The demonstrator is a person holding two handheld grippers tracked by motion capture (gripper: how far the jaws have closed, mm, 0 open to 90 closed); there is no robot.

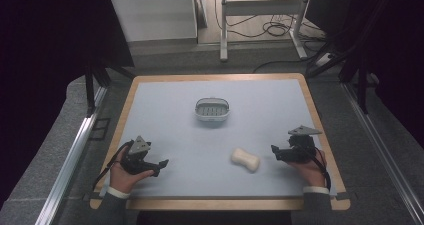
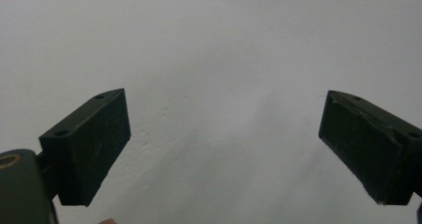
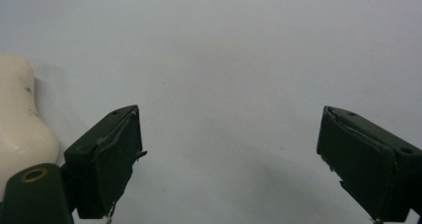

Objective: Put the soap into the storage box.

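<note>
The right hand-held gripper [image 1: 278, 151] rests on the desk [image 1: 175, 115], jaws wide apart and empty, just beside the cream soap bar [image 1: 245, 159]. The left hand-held gripper [image 1: 159, 166] is likewise apart. The bar looks hard, light and slippery; its narrowed waist seems the surest hold. A soap dish [image 1: 212, 109] sits farther back.

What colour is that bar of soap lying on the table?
Creamy off-white. The soap shows best in the high view.
</note>
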